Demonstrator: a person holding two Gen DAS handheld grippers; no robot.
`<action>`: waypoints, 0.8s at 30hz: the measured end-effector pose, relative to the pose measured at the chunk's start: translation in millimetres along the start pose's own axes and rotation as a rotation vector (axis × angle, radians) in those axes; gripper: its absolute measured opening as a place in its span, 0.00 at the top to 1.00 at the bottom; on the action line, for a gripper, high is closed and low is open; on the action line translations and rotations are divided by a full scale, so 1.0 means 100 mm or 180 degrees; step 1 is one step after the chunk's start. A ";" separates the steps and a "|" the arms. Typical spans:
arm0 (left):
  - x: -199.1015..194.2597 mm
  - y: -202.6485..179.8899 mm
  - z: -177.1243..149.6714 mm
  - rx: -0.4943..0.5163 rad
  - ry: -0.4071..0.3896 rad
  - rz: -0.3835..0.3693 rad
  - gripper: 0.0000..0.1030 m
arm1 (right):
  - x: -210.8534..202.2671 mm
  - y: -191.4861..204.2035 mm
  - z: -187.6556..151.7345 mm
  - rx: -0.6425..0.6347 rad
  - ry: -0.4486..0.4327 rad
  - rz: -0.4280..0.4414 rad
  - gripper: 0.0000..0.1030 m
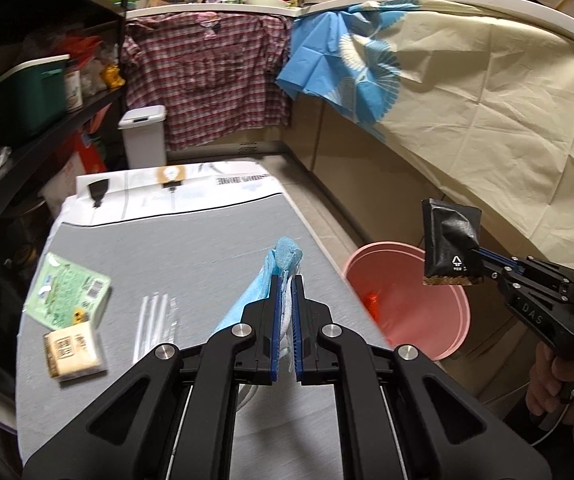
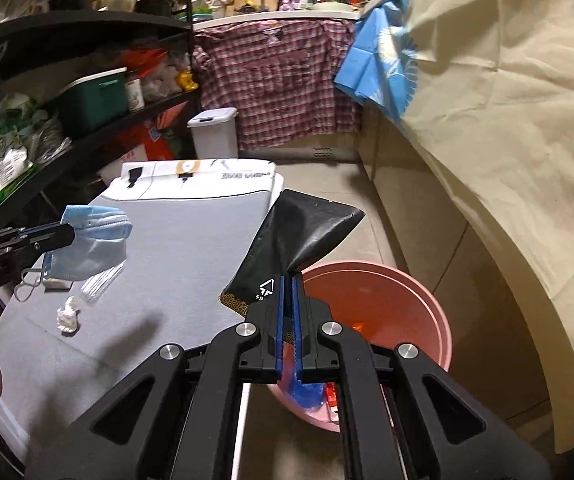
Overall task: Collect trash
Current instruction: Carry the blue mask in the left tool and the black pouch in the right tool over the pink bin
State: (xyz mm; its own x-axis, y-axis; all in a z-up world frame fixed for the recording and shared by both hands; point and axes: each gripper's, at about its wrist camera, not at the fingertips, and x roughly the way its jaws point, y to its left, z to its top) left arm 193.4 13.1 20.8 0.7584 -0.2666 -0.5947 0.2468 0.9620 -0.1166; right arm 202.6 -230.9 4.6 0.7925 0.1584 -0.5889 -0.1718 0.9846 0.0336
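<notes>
Two pieces of trash are held off the bench [image 1: 191, 240] at this moment, one in each pair of tongs. The left tongs [image 1: 285, 280] are pressed onto a blue face mask [image 1: 283, 258], which is pinched between the blue pads and is carried above the grey bench surface, toward its right edge. The right tongs [image 2: 289, 280] are pinched on a black wrapper [image 2: 295, 236], gripped near its lower end so that its long axis rises up and away from the tongs, tilted slightly to the right.

The relation that governs the coming move is that of the wrapper to the pink bucket [image 2: 427, 300]. The bucket is set on the floor just beside the right edge of the bench. In the left wrist view the black wrapper [image 1: 451, 242] is seen hanging over the bucket's [image 1: 443, 344] far rim, so the right tongs [image 1: 477, 254] are judged to be the nearer to the drop point; the mask is judged to need a sideways carry to the right first.

Trash that remains on the bench is noted: a green packet [image 1: 67, 290], a beige packet [image 1: 73, 354], clear straws [image 1: 155, 320] and a crumpled tissue [image 2: 69, 316]. Some items are already seen inside the bucket.
</notes>
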 end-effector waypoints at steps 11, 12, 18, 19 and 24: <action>0.22 -0.49 0.17 0.0100 -0.0037 -0.0279 0.95 | 0.01 -0.52 0.04 0.0402 -0.0014 -0.0304 0.95; 0.25 -0.54 0.18 0.0112 -0.0036 -0.0302 0.95 | 0.01 -0.55 0.04 0.0419 -0.0010 -0.0323 0.95; 0.43 -0.78 0.22 0.0167 -0.0003 -0.0417 0.95 | 0.05 -0.66 0.04 0.0469 0.0027 -0.0466 0.95; 0.45 -0.81 0.22 0.0172 0.0003 -0.0432 0.95 | 0.06 -0.68 0.04 0.0480 0.0036 -0.0483 0.95; 0.60 -0.97 0.24 0.0226 0.0050 -0.0515 0.95 | 0.11 -0.76 0.03 0.0545 0.0089 -0.0580 0.95</action>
State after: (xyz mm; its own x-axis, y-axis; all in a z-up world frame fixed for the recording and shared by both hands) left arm 229.4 -97.4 15.2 0.6961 -0.4161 -0.5851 0.4073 0.9000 -0.1555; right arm 226.3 -304.0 -2.7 0.7844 -0.0228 -0.6198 0.0760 0.9953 0.0596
